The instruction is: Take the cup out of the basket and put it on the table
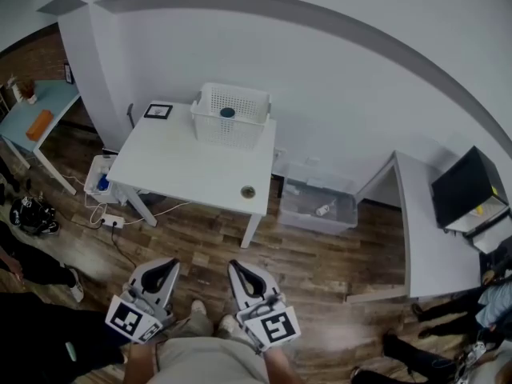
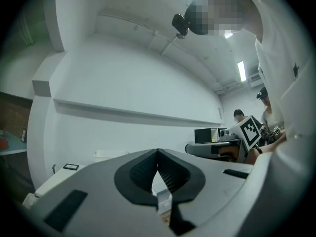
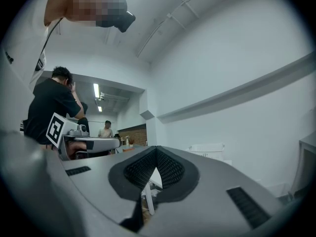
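A white basket [image 1: 232, 114] stands at the far edge of the white table [image 1: 184, 162], and a dark teal cup [image 1: 228, 112] sits inside it. Both grippers hang low near my legs, well short of the table over the wooden floor. My left gripper [image 1: 166, 265] is shut with nothing in it, and so is my right gripper [image 1: 237, 266]. In the left gripper view the jaws [image 2: 158, 151] meet at the tips, with the basket [image 2: 110, 153] faint behind them. The right gripper view shows its own shut jaws [image 3: 156, 148] and the basket [image 3: 206, 147] off to the right.
A small round object [image 1: 248, 191] lies near the table's front right corner; a black-framed pad [image 1: 158, 111] lies at its back left. A clear bin [image 1: 320, 206] sits on the floor to the right, cables [image 1: 108, 214] to the left. A second desk [image 1: 424, 238] stands right; people stand around.
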A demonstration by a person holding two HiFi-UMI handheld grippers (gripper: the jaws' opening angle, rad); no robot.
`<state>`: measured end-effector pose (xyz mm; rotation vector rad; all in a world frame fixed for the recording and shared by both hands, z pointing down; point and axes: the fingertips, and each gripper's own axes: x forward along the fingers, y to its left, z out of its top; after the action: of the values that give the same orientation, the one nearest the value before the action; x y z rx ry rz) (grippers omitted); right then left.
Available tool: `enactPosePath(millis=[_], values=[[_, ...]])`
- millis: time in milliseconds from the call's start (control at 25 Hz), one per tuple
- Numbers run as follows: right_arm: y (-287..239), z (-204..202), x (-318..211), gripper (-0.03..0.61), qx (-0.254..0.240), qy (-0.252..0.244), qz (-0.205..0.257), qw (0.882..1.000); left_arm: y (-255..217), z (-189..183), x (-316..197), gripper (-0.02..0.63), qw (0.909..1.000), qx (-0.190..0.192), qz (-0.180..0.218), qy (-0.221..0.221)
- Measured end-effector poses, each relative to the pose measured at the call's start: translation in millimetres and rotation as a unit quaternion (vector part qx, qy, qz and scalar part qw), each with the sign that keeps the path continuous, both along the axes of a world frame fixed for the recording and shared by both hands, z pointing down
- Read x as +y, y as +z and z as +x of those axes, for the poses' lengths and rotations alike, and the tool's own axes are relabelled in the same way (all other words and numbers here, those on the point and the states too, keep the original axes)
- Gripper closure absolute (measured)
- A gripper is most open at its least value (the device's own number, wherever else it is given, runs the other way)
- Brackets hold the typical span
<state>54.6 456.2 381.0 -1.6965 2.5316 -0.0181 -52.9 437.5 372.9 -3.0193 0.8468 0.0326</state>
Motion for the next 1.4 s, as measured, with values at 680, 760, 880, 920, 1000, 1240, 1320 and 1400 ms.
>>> enactPosePath(millis=[680,760,880,920,1000,1240,1320,1400], values=[[8.8,32.0,-81.4,0.569,-0.001,0.017,-0.009,1.000,9.5,29.8,-81.3,0.612,0.9999,0.000,-0.002,0.011],[10.2,33.3,-94.8,0.569,0.000,0.020,-0.012,1.000,9.3,31.0,-95.9,0.612,0.9999,0.003,-0.004,0.013],[12.3,34.9,-112.7,0.569,0.003,0.024,-0.018,1.000,9.3,31.8,-115.5,0.612,0.9999,0.004,-0.004,0.015],[12.4,35.1,-118.5,0.569,0.004,0.025,-0.019,0.999,8.1,32.1,-121.9,0.612,0.9998,0.006,-0.005,0.016],[12.6,34.9,-130.4,0.569,0.006,0.028,-0.022,0.999,5.3,32.7,-134.6,0.612,0.9998,0.010,-0.004,0.019],[10.7,30.8,-167.6,0.569,0.014,0.035,-0.022,0.999,5.0,32.2,-172.1,0.612,0.9995,0.012,-0.006,0.029],[9.2,30.5,-178.6,0.569,0.015,0.039,-0.024,0.999,6.0,32.5,-183.4,0.612,0.9994,0.012,-0.008,0.032],[7.9,31.4,-188.1,0.569,0.018,0.042,-0.023,0.999,6.7,32.8,-193.4,0.612,0.9993,0.013,-0.011,0.033]])
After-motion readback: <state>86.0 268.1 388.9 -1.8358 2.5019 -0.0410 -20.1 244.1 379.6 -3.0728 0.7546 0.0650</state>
